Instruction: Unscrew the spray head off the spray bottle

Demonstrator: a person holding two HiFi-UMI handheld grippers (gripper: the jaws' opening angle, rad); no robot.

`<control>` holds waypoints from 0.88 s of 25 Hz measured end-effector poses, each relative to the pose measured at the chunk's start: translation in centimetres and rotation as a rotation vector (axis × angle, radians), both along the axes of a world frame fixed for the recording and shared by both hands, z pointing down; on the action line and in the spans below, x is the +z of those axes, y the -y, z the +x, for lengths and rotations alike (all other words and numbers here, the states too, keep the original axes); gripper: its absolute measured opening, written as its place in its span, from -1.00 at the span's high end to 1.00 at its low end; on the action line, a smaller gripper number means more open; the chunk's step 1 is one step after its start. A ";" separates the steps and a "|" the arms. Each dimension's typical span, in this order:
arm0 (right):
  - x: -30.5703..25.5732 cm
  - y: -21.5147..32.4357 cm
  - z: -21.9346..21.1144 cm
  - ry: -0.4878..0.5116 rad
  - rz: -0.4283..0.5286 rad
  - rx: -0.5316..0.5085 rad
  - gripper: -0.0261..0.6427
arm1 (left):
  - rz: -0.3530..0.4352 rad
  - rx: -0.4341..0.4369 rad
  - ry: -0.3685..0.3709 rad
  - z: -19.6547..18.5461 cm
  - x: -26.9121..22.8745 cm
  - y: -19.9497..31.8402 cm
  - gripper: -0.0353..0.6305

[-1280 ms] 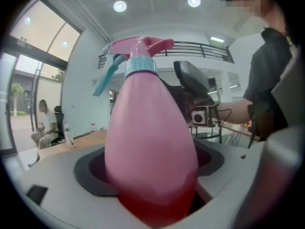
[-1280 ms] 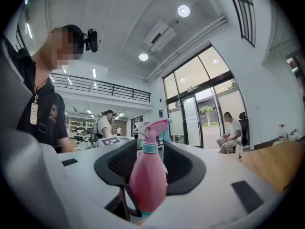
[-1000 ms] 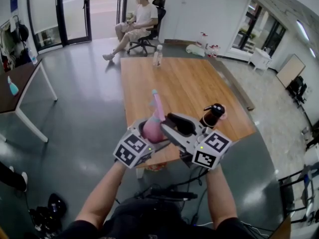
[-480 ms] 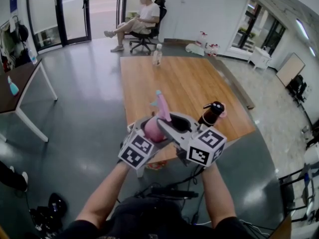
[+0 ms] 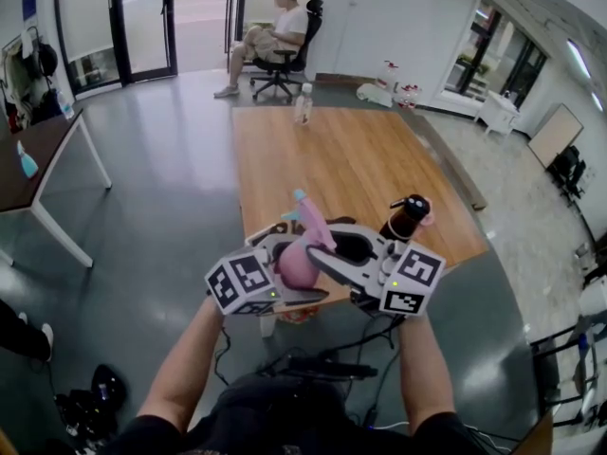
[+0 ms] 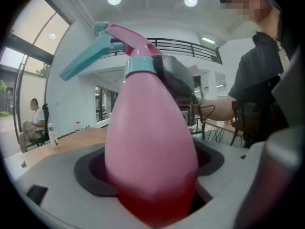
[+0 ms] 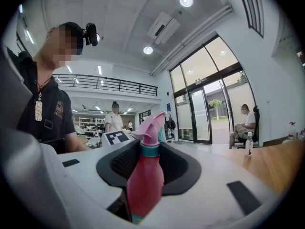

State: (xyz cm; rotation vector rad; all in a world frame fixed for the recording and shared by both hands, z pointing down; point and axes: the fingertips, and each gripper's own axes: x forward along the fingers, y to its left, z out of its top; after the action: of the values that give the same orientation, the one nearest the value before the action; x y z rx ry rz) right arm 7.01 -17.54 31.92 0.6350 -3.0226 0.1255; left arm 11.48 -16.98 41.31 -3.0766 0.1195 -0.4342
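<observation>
A pink spray bottle (image 5: 298,265) is held up over the near edge of the table, with its pink spray head and teal trigger (image 5: 305,210) pointing up. My left gripper (image 5: 290,273) is shut on the bottle's fat body (image 6: 150,147), which fills the space between its jaws. My right gripper (image 5: 319,239) comes in from the right at neck height. Its jaws have just been closing, and their dark pads sit against the teal collar (image 7: 150,149) under the spray head (image 7: 151,125). In the left gripper view, a right jaw lies against the collar.
The wooden table (image 5: 351,159) stretches ahead. A dark bottle with a black top (image 5: 406,216) stands near its right edge and a clear bottle (image 5: 303,105) at its far end. Beyond it a person sits in an office chair (image 5: 275,31). Cables (image 5: 313,363) lie on the floor below.
The left gripper's marker cube has swung out to the left and turned. The right gripper's cube has shifted right. Its jaws stand closer around the bottle's neck. The bottle stays held.
</observation>
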 end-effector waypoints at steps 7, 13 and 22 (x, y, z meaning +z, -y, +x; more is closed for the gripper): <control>-0.2 -1.8 -0.5 0.014 0.016 -0.143 0.51 | -0.013 0.199 -0.037 -0.5 -0.5 -2.8 -0.42; 0.1 -0.2 0.1 0.026 0.008 -0.026 0.44 | -0.018 -0.002 -0.034 -0.3 0.3 0.6 -0.42; 1.9 3.2 -0.1 -0.085 -0.004 0.219 0.38 | 0.018 -0.377 0.000 -1.8 1.3 6.8 -0.42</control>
State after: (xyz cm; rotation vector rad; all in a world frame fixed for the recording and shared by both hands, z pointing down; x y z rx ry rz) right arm 6.88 -20.73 33.86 0.9440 -2.8633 0.1096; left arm 9.66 -23.81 42.61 -3.0331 0.7057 -0.4399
